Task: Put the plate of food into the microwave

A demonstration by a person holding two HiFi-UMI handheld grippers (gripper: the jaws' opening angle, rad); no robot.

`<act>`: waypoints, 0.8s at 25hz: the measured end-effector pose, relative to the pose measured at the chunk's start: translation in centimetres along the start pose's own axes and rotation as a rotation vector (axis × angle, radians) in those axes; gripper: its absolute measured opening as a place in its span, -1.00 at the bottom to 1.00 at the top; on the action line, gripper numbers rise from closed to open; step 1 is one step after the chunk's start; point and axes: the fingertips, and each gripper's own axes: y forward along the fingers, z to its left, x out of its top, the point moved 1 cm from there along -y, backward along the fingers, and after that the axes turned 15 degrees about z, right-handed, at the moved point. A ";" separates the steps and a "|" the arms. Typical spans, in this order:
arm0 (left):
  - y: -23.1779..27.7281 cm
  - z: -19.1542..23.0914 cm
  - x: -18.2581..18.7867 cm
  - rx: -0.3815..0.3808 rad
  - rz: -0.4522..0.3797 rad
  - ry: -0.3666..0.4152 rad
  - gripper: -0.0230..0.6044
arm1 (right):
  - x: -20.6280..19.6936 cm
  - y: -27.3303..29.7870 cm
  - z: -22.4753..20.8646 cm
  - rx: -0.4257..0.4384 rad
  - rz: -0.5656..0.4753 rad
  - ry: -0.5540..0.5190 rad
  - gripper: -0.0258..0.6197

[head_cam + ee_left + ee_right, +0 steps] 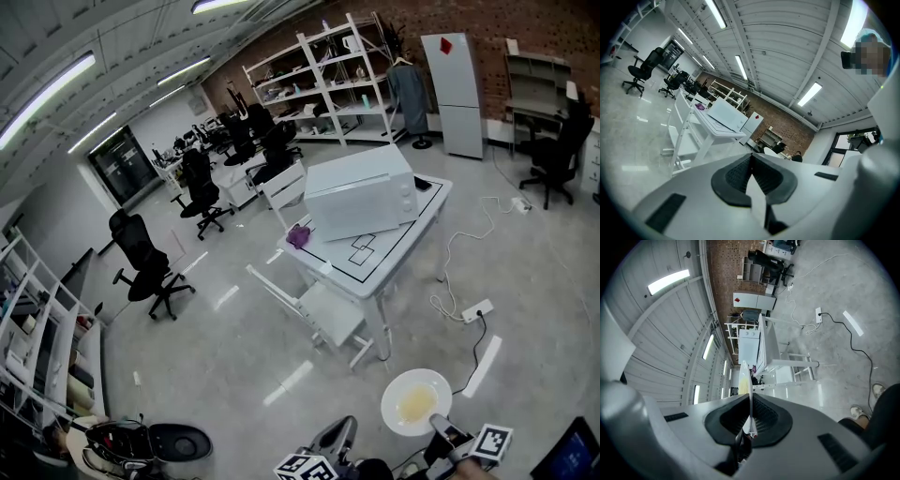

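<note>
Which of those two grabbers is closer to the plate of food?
Right. The right gripper clamps the plate by its rim; the left gripper, shut and empty, is off to its left.

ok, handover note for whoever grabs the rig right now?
Left gripper: jaws shut, empty.
Right gripper: jaws shut on the rim of the plate, food on it, held about level over the floor.
Microwave: on the table, well ahead across the floor; door looks shut.
Done: plate is in hand.
Left: get to the table, open the door, probably with the free left gripper, and put the plate inside.
</note>
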 end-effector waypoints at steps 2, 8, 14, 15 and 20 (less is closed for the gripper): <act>0.7 -0.2 0.5 -0.001 0.002 0.005 -0.92 | 0.7 -0.1 0.2 0.009 -0.009 0.009 -0.89; 3.7 0.3 3.2 -0.024 0.003 0.025 -0.92 | 3.8 0.7 0.2 -0.001 -0.037 0.004 -0.90; 8.2 1.9 6.1 -0.060 0.032 0.036 -0.92 | 7.5 2.7 -0.1 -0.018 -0.081 0.007 -0.89; 9.0 2.2 6.7 -0.068 0.035 0.038 -0.92 | 8.1 3.1 -0.1 -0.022 -0.090 0.010 -0.90; 12.8 3.4 10.2 -0.106 0.055 0.053 -0.92 | 11.7 5.6 0.1 -0.045 -0.135 0.007 -0.90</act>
